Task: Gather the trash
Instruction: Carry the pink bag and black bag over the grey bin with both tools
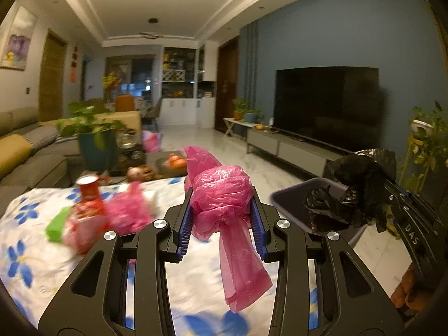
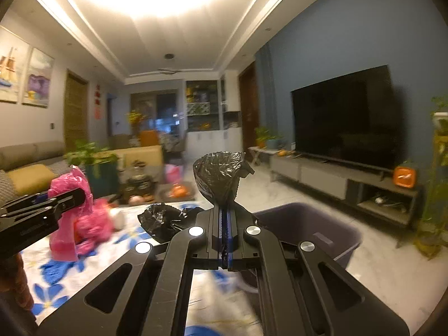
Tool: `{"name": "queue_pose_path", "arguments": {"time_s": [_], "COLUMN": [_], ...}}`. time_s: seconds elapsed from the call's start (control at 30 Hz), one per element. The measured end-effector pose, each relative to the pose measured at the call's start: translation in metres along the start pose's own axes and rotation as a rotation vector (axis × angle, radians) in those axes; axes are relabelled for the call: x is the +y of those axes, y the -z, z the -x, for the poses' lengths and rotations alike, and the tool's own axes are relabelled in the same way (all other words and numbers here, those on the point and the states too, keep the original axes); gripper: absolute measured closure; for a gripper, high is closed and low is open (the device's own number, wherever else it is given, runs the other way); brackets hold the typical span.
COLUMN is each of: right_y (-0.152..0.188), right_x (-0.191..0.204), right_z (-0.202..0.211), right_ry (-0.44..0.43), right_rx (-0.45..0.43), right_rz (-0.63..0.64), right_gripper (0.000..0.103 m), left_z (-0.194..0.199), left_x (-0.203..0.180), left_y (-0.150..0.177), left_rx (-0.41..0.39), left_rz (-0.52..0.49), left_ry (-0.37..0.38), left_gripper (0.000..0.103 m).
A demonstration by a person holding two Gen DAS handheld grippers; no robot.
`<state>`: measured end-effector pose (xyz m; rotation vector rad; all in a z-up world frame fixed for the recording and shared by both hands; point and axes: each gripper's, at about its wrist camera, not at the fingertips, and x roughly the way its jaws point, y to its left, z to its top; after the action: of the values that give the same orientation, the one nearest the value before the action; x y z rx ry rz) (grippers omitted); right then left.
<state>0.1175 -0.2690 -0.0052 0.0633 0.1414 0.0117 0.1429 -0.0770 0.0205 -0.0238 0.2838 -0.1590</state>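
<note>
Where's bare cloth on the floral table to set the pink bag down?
Free: the floral tablecloth near edge, below the left gripper holding the crumpled pink plastic bag. Crowded: far left, around the red paper cup and green scrap.

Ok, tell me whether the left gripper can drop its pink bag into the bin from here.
Probably yes: the left gripper holds the pink bag, and the bin sits open just beside it, though black bag crowds its rim.
</note>
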Motion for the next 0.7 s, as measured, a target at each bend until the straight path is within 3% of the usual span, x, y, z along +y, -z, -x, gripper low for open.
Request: {"name": "queue_pose_path", "arguments": {"time_s": [0.37, 0.7], "right_y": [0.011, 0.019], "right_x": [-0.049, -0.056], "right_z": [-0.03, -0.043], "right_ry": [0.12, 0.157], "right_rx": [0.014, 0.036], "right_rz": [-0.04, -0.039], "right_gripper": [0.1, 0.1], "left_z": [-0.053, -0.088], "left_x": [-0.057, -0.092], "left_y": [-0.011, -0.003], "left_rx": [-0.026, -0.002], "left_rz": [-0.024, -0.058], "left_ry": [0.126, 0.198], "left_gripper": [0.067, 0.067]}}
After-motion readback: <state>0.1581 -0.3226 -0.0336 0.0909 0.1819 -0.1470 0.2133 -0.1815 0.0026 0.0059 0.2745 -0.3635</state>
